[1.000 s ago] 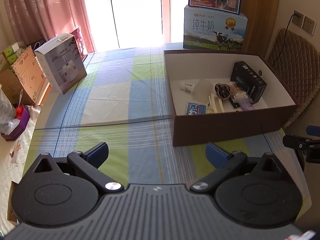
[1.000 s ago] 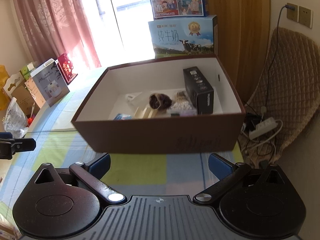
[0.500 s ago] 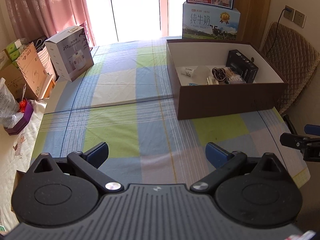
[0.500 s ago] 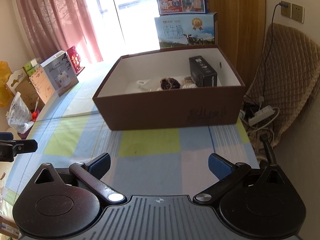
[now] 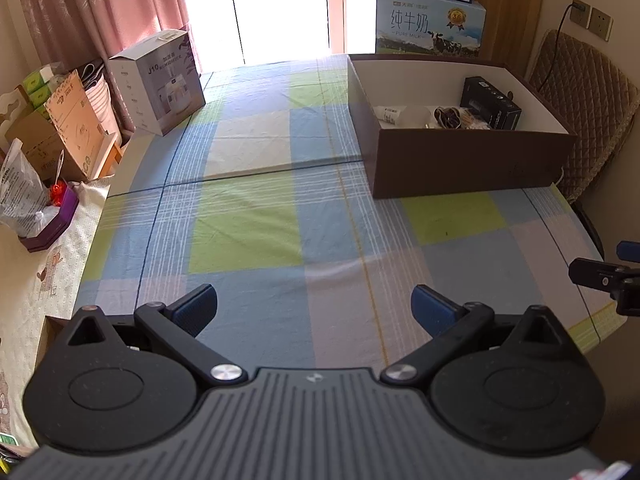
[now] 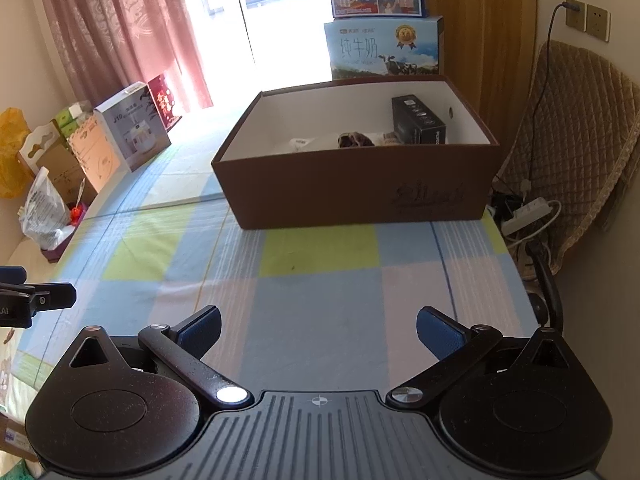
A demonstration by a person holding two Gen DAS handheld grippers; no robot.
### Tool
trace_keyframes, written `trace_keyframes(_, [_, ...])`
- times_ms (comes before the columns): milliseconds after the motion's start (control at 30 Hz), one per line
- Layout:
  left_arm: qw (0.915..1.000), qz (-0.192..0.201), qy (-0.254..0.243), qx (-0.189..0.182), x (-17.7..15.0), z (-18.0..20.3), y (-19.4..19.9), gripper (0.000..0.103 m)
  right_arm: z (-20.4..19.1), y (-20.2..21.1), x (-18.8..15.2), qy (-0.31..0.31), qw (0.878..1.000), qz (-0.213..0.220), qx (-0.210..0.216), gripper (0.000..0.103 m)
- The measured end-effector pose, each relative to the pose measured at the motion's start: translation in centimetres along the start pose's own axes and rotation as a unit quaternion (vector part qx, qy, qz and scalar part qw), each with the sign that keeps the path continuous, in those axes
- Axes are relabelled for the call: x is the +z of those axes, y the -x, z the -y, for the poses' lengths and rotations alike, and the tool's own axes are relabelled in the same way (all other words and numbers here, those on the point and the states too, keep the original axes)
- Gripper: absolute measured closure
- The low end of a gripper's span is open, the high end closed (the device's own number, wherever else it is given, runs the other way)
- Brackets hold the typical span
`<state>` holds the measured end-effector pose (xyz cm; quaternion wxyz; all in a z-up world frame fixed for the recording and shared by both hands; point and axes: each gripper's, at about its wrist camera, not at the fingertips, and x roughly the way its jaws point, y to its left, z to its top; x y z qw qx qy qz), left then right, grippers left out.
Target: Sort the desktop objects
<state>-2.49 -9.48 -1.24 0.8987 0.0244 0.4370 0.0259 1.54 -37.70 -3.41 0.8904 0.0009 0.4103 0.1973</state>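
A brown cardboard box point(image 5: 472, 160) point(image 6: 360, 188) with white inner walls stands at the far right of the checked table. Inside it lie a black carton point(image 5: 490, 108) point(image 6: 418, 124), a dark brown bundle point(image 5: 448, 116) point(image 6: 354, 140) and a small white item point(image 5: 390, 114). My left gripper point(image 5: 314, 306) is open and empty, held above the near part of the table. My right gripper point(image 6: 318, 330) is open and empty, near the table's front edge, facing the box. The right gripper's tip shows at the right edge of the left wrist view point(image 5: 600, 276).
A white humidifier box point(image 5: 158, 80) stands at the table's far left edge. Cardboard boxes and a plastic bag point(image 5: 20, 196) sit left of the table. A milk carton case point(image 5: 430, 32) stands behind the brown box. A quilted chair point(image 6: 576, 136) and a power strip point(image 6: 528, 212) are to the right.
Both grippers have pulled back from the brown box toward the table's front edge. The box looks smaller and farther. Both stay open and empty.
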Motion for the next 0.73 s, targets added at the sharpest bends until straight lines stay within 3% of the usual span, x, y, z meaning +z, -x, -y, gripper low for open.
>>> trace_keyframes(733, [0.9999, -0.004, -0.01, -0.006, -1.6, -0.4, 0.3, 0.001, -1.0, -1.0, -0.8, 0.002, 1.0, -0.022, -0.004, 0.002])
